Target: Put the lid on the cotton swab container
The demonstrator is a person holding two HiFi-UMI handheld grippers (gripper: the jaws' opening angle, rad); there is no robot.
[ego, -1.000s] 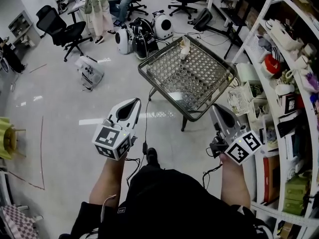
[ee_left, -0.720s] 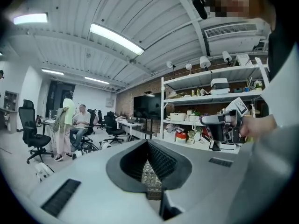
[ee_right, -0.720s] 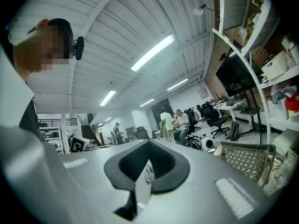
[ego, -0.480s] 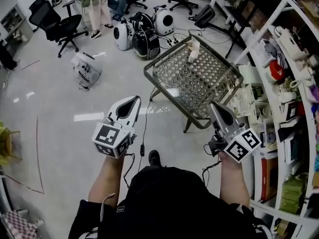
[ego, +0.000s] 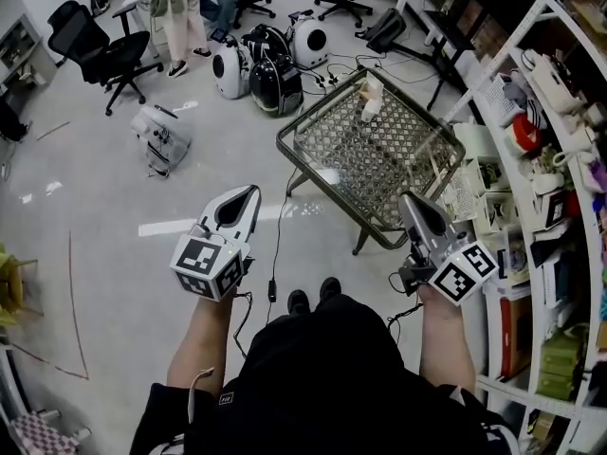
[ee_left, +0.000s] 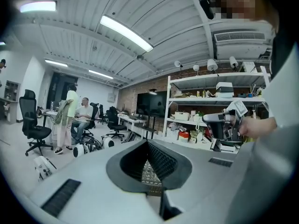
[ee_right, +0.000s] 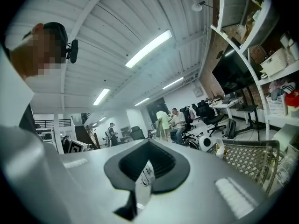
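Task not begun: left gripper point(ego: 252, 191) and right gripper point(ego: 409, 201) closed, empty, well apart from the container point(ego: 370, 99) (lid not discernible).

Open floor point(ego: 114, 207) spreads left of the left claw point(ego: 251, 193). Ahead of the right claw point(ego: 410, 202) stands the mesh worktop point(ego: 360, 154), a small pale container point(ego: 370, 98) at its far edge; crowded shelving point(ego: 512, 38) hems the right.

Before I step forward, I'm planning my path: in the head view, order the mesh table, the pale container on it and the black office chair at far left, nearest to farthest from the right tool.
From the right tool:
1. Mesh table, just ahead of it.
2. Pale container, on the table's far side.
3. Black office chair, far left across the floor.
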